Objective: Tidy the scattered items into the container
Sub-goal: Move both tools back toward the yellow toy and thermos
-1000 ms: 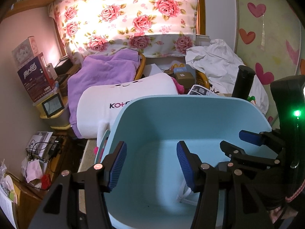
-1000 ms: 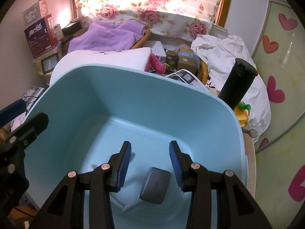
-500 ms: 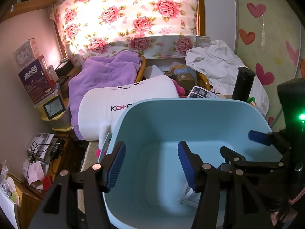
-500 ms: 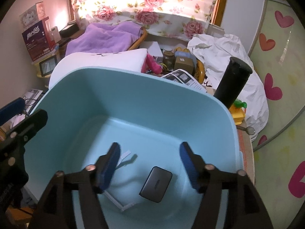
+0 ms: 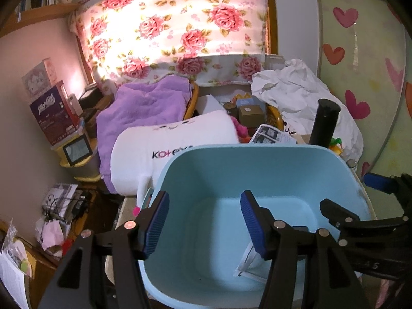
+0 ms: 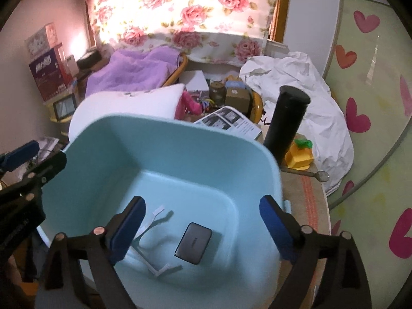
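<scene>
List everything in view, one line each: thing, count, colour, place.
plastic tub: 1, light blue, centre.
flat rectangular case: 1, dark grey, tub floor.
thin strips: several, white, tub floor beside case.
tall cylinder bottle: 1, black, behind tub's right corner.
small toy: 1, yellow with green top, beside bottle.
metal spoon: 1, silver, table right of tub.
plush pillow: 1, white, behind tub.
left tongs: open, above tub.
right tongs: open, above tub.

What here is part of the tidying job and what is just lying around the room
Job:
blue tub
grey case inside it
white strips inside it
black bottle
yellow toy
spoon

Lying about:
purple blanket
white pillow
white sheet
boxes
</scene>
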Available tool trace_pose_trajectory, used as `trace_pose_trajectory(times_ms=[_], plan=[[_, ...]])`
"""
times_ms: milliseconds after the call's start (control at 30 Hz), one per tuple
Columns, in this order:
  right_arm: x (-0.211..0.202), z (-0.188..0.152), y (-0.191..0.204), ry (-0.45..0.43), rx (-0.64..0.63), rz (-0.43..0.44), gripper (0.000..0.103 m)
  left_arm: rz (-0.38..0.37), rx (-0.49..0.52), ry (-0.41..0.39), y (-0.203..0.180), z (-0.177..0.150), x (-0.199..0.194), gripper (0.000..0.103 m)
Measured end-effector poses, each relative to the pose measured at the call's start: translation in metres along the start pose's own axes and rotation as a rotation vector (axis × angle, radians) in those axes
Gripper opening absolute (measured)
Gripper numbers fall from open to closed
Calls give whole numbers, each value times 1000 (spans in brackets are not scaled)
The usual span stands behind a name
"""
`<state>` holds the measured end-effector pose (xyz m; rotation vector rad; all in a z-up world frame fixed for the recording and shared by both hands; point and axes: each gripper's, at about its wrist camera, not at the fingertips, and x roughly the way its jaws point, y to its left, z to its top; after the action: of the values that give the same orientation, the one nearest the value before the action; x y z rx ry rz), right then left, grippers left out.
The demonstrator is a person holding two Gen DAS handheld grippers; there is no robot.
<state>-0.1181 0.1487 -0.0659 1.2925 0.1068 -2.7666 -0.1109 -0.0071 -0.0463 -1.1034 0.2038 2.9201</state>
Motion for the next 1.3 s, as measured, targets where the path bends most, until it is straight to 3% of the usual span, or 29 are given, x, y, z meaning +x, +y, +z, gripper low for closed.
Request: trace_pose_trajectory(times_ms=[100,300,900,1100,1300], plan=[[-9,0,-11,-3,9,3,94,3,28,-24,-10,5,-8,74],[-25,-4,-39,-15,29,10,95,-35,24,-48,-36,14,-20,83],[-41,-12,-186,-38,13,100,95,-60,-47,-50,-156,44,-39,83],[-33,-13,-226,-48,16,104,95,-86,-45,-47,-190,43,-34,83],[-16,-9,-251,-48,32,65,95,-149,-15,-95,-216,45,-36,83]])
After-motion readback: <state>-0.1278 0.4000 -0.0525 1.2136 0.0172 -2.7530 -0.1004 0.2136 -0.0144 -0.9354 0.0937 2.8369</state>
